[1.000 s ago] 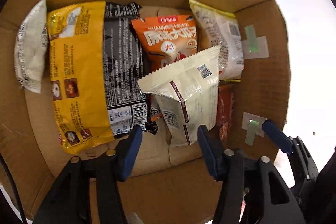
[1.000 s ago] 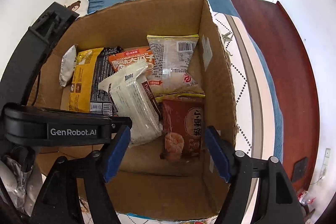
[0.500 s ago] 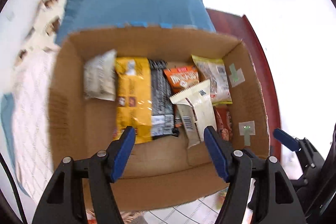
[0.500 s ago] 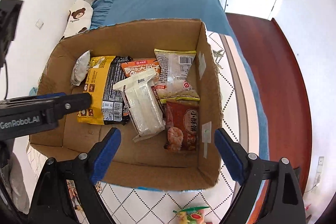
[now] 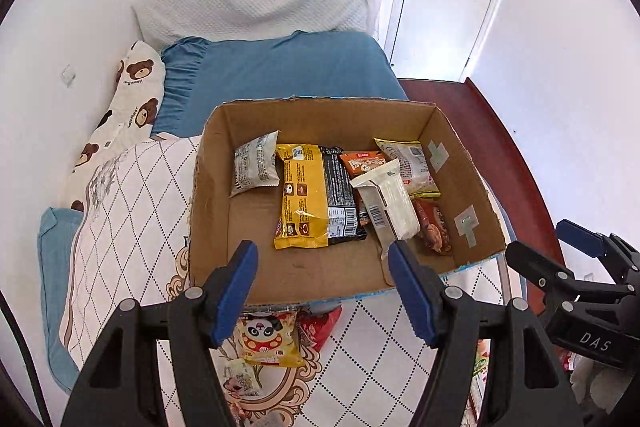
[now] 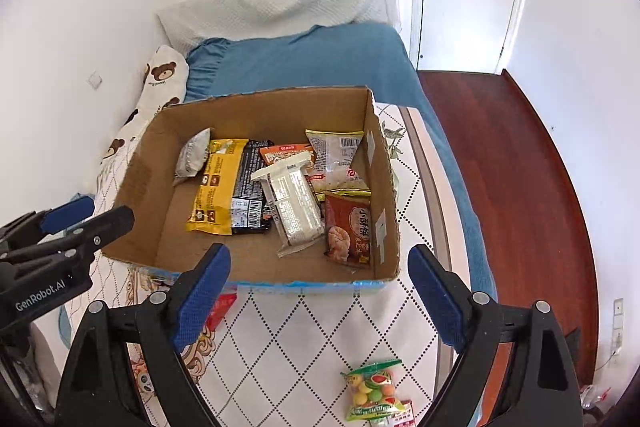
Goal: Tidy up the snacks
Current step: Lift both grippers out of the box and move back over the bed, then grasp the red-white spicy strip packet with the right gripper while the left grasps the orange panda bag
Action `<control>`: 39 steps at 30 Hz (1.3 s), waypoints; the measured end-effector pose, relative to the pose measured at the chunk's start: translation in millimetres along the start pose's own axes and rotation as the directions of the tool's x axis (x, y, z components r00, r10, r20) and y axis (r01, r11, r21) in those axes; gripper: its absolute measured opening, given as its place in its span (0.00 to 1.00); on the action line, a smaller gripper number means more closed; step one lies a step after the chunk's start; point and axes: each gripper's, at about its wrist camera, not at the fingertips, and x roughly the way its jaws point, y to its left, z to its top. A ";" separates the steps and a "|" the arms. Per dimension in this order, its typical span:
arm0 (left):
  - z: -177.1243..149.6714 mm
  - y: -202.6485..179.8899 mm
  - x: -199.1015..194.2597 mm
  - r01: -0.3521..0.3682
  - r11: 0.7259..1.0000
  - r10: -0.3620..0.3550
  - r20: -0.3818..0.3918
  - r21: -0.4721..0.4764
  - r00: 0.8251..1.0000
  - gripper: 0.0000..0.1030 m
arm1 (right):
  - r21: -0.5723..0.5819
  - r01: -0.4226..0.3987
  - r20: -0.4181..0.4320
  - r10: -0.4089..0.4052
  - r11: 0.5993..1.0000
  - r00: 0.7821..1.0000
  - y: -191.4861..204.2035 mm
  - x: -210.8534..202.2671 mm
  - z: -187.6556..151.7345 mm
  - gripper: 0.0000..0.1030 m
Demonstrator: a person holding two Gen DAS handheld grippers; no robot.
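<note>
Cardboard box [image 5: 464, 163] holds 6 snack packets [image 5: 300, 195]; both grippers' fingers [image 5: 236, 287] gape, empty.

Matt brown corrugated cardboard is seen in the box [image 5: 472, 187]. Inside the box, glossy plastic film is noted on the yellow packet [image 5: 302, 195]. Beyond the box, polished red-brown wood flooring [image 6: 500, 147] is recorded.

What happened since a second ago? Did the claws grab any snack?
No. Both grippers, left gripper and right gripper, pulled up and back out of the cardboard box, open and empty throughout. The white packet and the other snacks stayed where they lay.
</note>
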 end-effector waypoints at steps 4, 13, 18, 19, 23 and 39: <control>-13.6 3.5 -13.9 0.021 0.999 -0.020 0.005 -0.025 1.000 0.64 | 0.020 -0.036 0.016 0.036 0.999 0.999 2.3 -16.9 -10.3 0.90; -78.2 11.8 -1.6 0.023 0.995 -0.029 -0.056 -0.093 0.998 1.00 | 0.125 -0.065 -0.071 0.074 0.990 0.995 -31.8 -12.4 -72.1 0.90; -135.0 14.2 38.0 -0.010 0.994 -0.011 -0.192 -0.111 0.981 1.00 | 0.194 0.034 -0.259 0.018 0.980 0.966 -77.9 28.6 -144.7 0.90; -146.0 14.7 45.1 -0.015 0.993 -0.011 -0.218 -0.116 0.976 1.00 | 0.198 0.047 -0.298 0.015 0.979 0.954 -85.5 37.0 -158.3 0.90; -188.5 7.7 73.6 -0.038 0.992 -0.001 -0.313 -0.118 0.950 1.00 | 0.221 0.120 -0.445 -0.009 0.968 0.895 -115.5 75.7 -218.2 0.90; -241.5 23.0 43.0 -0.122 0.987 0.151 -0.328 0.107 0.933 1.00 | 0.114 0.009 -0.481 0.047 0.993 0.875 -62.1 94.7 -278.8 0.62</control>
